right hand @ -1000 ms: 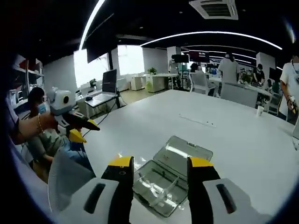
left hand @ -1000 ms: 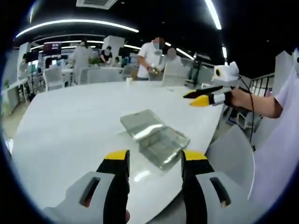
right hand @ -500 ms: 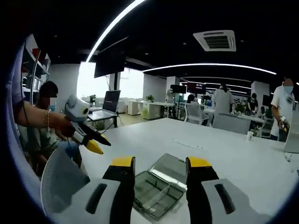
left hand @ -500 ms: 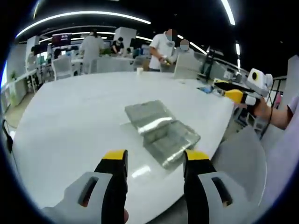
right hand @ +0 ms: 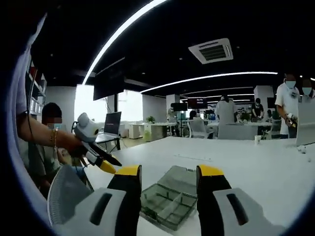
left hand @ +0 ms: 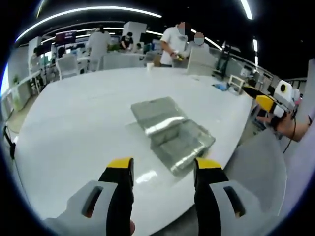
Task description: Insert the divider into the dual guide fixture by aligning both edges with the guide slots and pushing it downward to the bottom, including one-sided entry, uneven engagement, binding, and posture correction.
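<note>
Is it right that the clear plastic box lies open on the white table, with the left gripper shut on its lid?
Not quite. In the left gripper view the left gripper is open and holds nothing, short of the clear plastic box. The box does lie open on the white table.

My left gripper (left hand: 161, 173) and right gripper (right hand: 165, 178) look like moulded plastic: matt grey bodies, black jaws, yellow tips. The fixture case (left hand: 170, 133) (right hand: 171, 198) appears to be clear, smoke-tinted plastic with a glossy lid throwing a bright highlight. The table (left hand: 74, 123) (right hand: 275, 167) is smooth, white, semi-gloss, mirroring the ceiling lights.
</note>
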